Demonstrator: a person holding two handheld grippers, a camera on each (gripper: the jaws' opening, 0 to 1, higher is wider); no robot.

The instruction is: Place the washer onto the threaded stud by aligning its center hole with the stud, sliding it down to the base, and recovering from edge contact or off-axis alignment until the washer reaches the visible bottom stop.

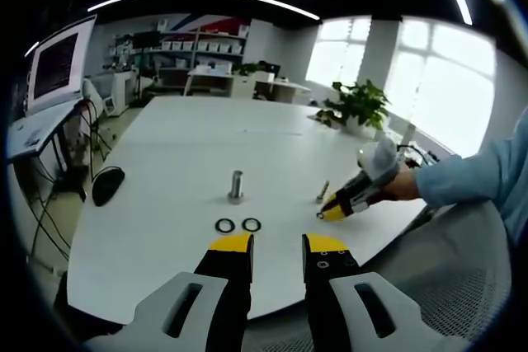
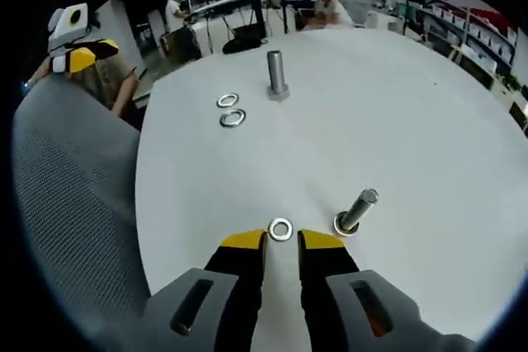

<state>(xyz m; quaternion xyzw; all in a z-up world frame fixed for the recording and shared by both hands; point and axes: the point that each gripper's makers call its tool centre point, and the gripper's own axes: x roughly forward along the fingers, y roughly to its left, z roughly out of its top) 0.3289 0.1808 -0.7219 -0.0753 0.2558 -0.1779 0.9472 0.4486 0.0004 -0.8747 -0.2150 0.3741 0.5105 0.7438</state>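
The white table [image 2: 429, 88] is lying broad and mostly bare, its near edge curving just under both sets of jaws, with plenty of open room toward its far side. In the right gripper view, the right gripper [image 2: 281, 246] is hovering at the table's near edge with its jaws parted and nothing between them; a washer [image 2: 280, 229] is lying flat on the table just ahead of the yellow tips, at 12 o'clock. A leaning stud [image 2: 356, 210] is standing near it at about 2 o'clock, apparently with a ring at its base, though that is hard to make out. Farther off at 12 o'clock an upright bolt [image 2: 275, 74] is standing, with two spare washers [image 2: 230, 110] lying beside it at 10 o'clock.

In the left gripper view, the left gripper [image 1: 277, 251] is hanging back over the table edge, jaws apart and empty. A grey mesh chair [image 2: 74, 204] is sitting against the near edge. Around the room, a potted plant [image 1: 357, 109], a monitor [image 1: 58, 63], shelving and bright windows are showing.
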